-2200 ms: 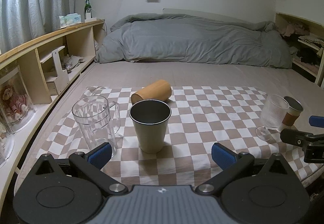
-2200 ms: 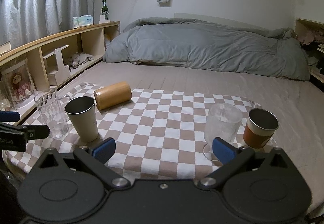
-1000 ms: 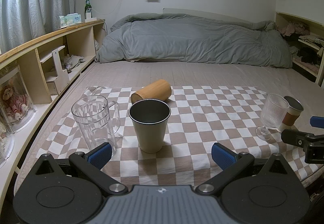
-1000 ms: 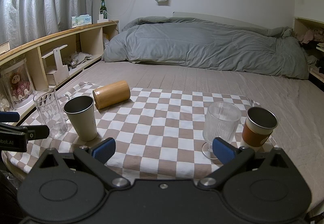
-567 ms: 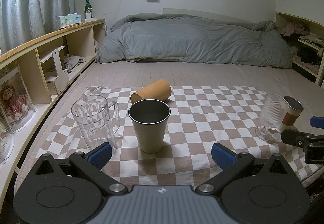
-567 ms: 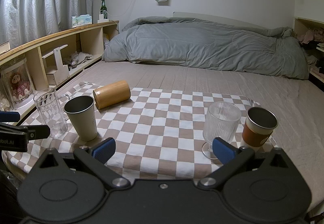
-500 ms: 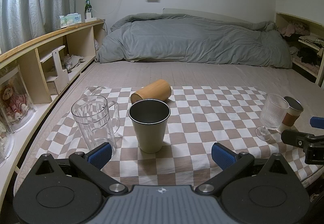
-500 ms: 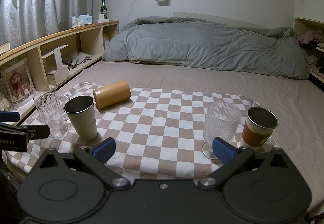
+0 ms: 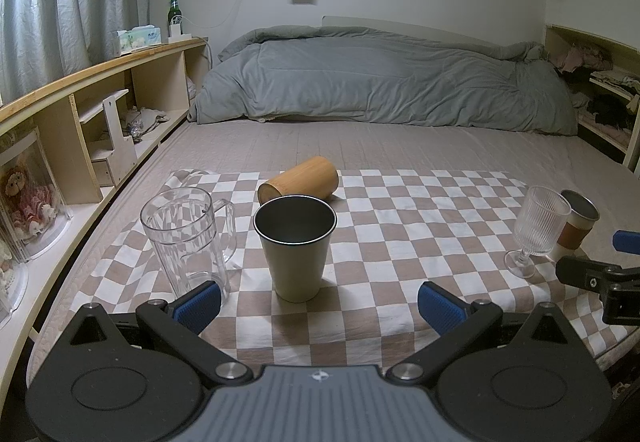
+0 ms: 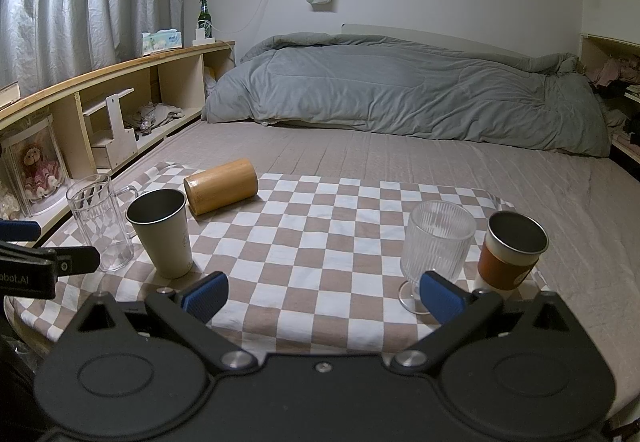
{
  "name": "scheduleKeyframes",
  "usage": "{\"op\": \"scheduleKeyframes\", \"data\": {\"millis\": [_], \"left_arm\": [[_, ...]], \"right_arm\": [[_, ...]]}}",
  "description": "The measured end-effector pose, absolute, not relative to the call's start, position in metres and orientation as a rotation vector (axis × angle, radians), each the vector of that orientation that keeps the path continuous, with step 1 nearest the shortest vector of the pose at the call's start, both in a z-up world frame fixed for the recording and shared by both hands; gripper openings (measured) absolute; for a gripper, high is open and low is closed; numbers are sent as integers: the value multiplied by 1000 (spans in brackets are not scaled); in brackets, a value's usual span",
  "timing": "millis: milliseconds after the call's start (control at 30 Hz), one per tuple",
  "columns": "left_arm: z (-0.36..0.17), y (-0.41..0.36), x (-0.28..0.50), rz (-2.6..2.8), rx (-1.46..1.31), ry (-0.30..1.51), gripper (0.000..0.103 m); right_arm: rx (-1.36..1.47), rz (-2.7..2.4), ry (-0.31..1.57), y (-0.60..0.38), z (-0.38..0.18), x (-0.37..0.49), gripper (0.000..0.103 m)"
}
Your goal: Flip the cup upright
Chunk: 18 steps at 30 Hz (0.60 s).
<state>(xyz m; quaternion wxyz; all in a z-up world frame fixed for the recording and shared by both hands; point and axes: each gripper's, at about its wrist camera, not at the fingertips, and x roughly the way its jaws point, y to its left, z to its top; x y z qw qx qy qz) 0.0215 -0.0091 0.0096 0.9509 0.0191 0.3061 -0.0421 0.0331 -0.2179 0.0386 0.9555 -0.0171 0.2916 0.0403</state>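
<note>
Your left tongs (image 9: 318,300) are hovering low at the near edge of the checkered cloth (image 9: 400,238), spread wide and holding nothing, with the steel tumbler (image 9: 295,246) standing upright right between the blue pads (image 9: 198,302). Behind it, the bamboo cup (image 9: 299,184) is lying on its side at the cloth's far edge, mouth pointing toward the clear mug (image 9: 186,238) side. That mug is standing just beside the tumbler. Your right tongs (image 10: 322,294) are also gaping wide and gripping nothing, hanging near the ribbed goblet (image 10: 436,246) and the sleeved cup (image 10: 510,252), both upright and close together. The bamboo cup (image 10: 222,191) is sitting well apart from these 2, across the cloth. Everything is resting on the bed (image 10: 400,158).
</note>
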Motion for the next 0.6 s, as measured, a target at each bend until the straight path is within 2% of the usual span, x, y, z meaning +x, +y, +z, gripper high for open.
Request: {"op": "scheduleKeyframes", "data": {"millis": [600], "left_arm": [[8,-11,21,-82,42,624,103]], "right_arm": [[-34,82,592,-218,38,33,103]]}}
